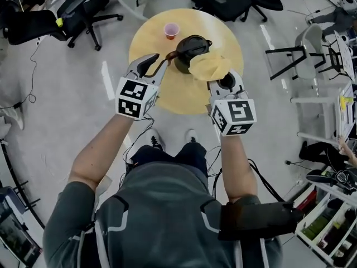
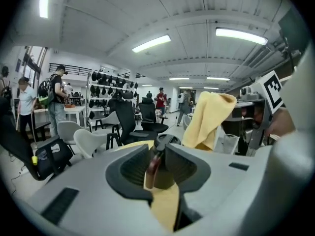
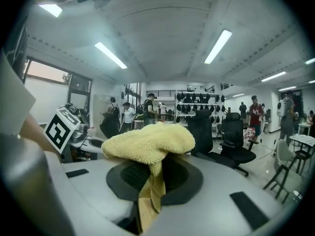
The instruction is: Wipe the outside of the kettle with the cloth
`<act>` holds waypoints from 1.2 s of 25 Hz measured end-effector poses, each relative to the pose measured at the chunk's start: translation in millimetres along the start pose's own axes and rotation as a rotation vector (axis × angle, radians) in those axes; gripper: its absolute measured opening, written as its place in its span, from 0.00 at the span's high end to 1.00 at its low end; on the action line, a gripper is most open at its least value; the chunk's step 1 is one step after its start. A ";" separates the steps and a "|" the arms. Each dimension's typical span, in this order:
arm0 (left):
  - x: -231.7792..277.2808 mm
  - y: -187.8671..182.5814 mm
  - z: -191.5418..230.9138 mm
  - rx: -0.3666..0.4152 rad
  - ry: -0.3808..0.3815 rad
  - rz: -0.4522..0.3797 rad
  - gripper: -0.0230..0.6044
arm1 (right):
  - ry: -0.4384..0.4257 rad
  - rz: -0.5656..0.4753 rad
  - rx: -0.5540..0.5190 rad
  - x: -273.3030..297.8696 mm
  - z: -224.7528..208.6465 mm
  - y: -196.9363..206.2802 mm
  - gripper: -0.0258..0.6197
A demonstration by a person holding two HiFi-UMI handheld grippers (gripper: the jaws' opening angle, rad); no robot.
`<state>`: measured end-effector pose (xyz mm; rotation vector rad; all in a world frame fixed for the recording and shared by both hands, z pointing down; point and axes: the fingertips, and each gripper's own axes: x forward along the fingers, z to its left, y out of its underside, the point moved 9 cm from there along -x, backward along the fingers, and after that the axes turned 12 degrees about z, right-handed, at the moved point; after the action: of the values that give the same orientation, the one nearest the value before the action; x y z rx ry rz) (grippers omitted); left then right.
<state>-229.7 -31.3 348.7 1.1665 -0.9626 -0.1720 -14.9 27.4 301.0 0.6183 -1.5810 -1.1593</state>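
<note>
Kettle [image 1: 192, 52], upright on round table [image 1: 184, 96] near cup [image 1: 171, 30]: left claw [image 2: 160, 156] narrowly spread, handle [image 1: 163, 62] in its gap; right claw [image 3: 155, 173] pinching cloth [image 3: 150, 141]; likely risk, unclamped kettle sliding or tipping under wiping pressure.

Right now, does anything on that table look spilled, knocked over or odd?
Nothing stands out. The kettle and the pink cup stand upright on the round table with no spill visible, and the yellow cloth is bunched in the right gripper.
</note>
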 end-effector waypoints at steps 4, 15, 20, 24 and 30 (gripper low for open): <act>36.8 10.8 5.9 0.026 -0.013 0.043 0.78 | -0.002 0.044 0.022 37.1 -3.9 23.5 0.87; 88.3 37.5 8.9 0.032 -0.029 0.046 0.77 | 0.015 0.059 0.024 101.8 1.1 76.5 0.87; 89.9 44.8 16.3 -0.035 -0.017 0.018 0.77 | 0.014 0.083 0.040 119.3 10.6 101.7 0.87; 94.1 49.0 13.2 -0.017 -0.039 0.030 0.77 | 0.007 0.060 0.029 120.2 13.5 116.8 0.87; 95.0 50.7 11.5 -0.019 -0.056 -0.009 0.76 | -0.011 0.125 0.075 132.2 15.2 152.5 0.87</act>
<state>-197.9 -72.1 443.9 1.1537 -1.0030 -0.2213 -48.7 -16.6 495.7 0.5549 -1.6547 -1.0162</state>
